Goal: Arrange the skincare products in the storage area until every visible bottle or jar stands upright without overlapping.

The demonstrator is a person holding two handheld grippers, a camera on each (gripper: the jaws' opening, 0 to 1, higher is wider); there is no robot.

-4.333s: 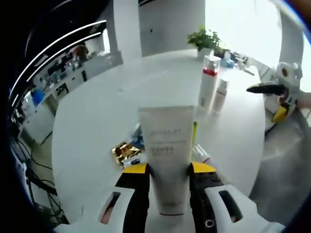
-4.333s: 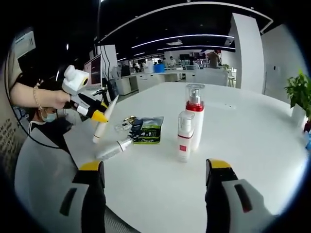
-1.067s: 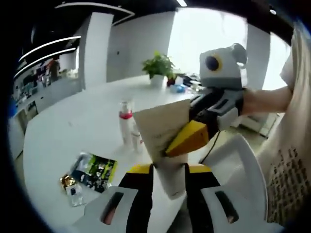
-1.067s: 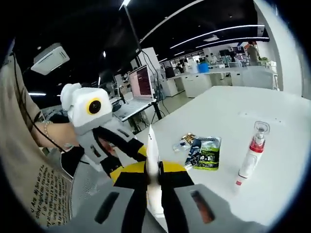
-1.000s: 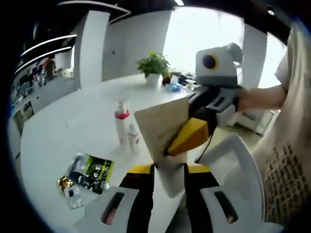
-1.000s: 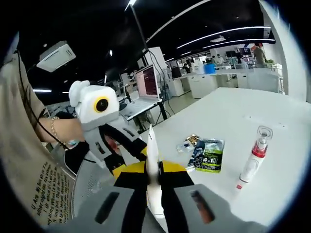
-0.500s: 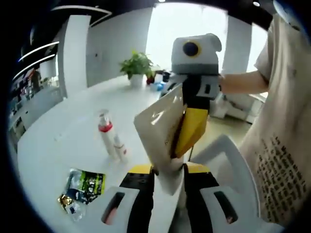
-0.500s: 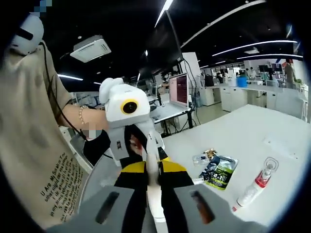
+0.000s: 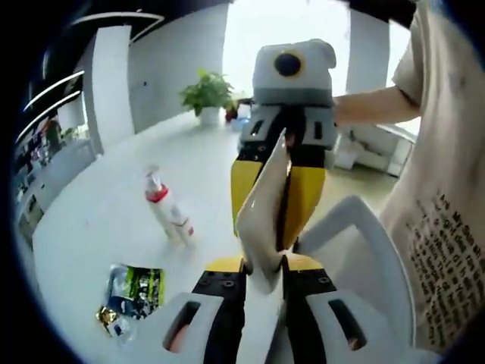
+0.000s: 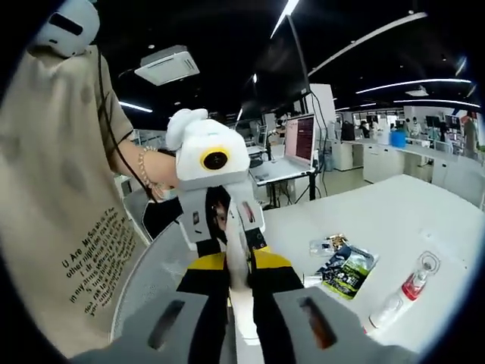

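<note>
While both grippers clamp it, the tube [image 9: 265, 205] runs lengthwise between them.

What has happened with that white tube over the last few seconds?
About four seconds ago only the left hand-held gripper held the white tube, above the table. Since then the right hand-held gripper has come over and clamped it too, and it has been lifted off to the table's side. The two red-capped bottles and the green packet stayed put.

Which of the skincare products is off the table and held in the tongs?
The white tube, clamped by both the left tongs and right tongs. The red-collared pump bottle and smaller bottle stand on the table.
</note>
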